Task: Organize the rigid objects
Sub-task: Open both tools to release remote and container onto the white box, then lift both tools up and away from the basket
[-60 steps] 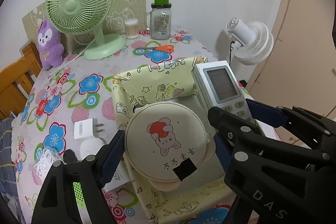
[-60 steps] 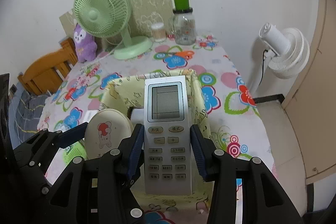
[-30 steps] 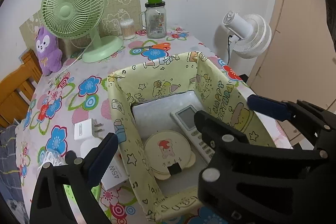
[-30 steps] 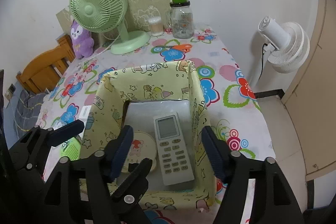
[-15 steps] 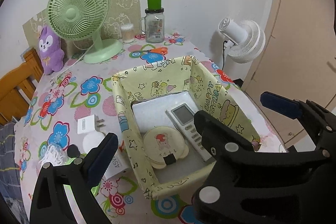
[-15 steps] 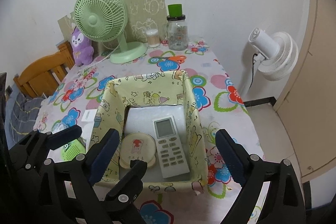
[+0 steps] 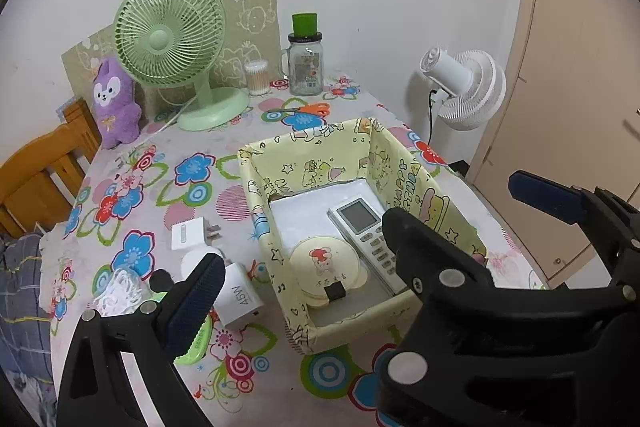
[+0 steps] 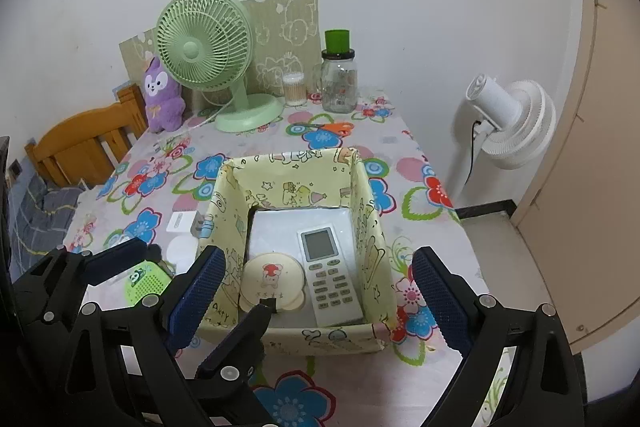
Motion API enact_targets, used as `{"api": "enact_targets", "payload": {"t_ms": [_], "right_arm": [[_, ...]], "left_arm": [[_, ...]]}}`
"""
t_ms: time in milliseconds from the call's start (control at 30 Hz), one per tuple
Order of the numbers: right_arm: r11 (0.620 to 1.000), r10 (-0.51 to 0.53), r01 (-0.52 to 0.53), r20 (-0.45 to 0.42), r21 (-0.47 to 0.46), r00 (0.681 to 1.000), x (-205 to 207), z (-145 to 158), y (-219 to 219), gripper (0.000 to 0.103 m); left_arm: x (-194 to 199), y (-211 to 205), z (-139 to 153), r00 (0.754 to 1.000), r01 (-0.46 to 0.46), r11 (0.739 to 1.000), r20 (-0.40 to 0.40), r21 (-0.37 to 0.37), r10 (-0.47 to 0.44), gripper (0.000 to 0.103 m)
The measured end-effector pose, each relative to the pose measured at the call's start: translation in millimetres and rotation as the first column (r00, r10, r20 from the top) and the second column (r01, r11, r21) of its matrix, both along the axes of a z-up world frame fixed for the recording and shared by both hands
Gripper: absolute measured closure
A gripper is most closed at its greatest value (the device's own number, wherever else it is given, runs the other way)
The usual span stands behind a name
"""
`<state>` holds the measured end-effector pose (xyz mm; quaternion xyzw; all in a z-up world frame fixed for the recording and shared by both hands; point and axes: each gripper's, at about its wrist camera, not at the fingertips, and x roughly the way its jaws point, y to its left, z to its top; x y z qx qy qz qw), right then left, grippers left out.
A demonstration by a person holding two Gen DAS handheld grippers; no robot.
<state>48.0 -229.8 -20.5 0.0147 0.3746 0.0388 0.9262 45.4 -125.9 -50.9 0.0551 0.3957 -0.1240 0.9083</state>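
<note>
A yellow cartoon-print fabric box (image 7: 400,179) (image 8: 362,195) stands near the table's front edge. Inside it lie a round cream compact (image 7: 320,259) (image 8: 274,279) with a bear picture and, to its right, a white remote control (image 7: 358,221) (image 8: 328,271), screen up. My left gripper (image 7: 320,265) hovers open above the box's near left corner, holding nothing. My right gripper (image 8: 318,267) is also open and empty, back from the box's front wall. The two grippers' fingers overlap in both views, and a black finger hides the remote's lower end in the left wrist view.
Left of the box lie two white chargers (image 7: 188,235) (image 7: 240,295), a white cable bundle (image 7: 120,287) and a green item (image 8: 146,281). Behind are orange scissors (image 7: 308,111), a green fan (image 7: 172,35), a jar (image 7: 306,67) and a purple plush (image 7: 114,103). A white floor fan (image 7: 464,87) stands right.
Two seconds ago the grippers held the compact and the remote over the box. Both were let go into it, the right jaws widened, and both grippers have drawn back and up.
</note>
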Motion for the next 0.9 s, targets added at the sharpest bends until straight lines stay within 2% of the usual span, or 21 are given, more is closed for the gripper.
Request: {"api": "enact_targets", "payload": {"t_ms": [200,900], "right_arm": [[1.000,0.000,0.000,0.014,0.019,1.000,-11,5,4,0.007],[0.999,0.033,-0.034,0.117,0.001,0.993,-52,23,40,0.007]], "left_arm": [[-11,5,6,1.000,0.008,1.000,0.011,-0.014,-0.007,0.002],[-47,43,18,0.997,-0.029,0.999,0.067,-0.034,0.031,0.002]]}}
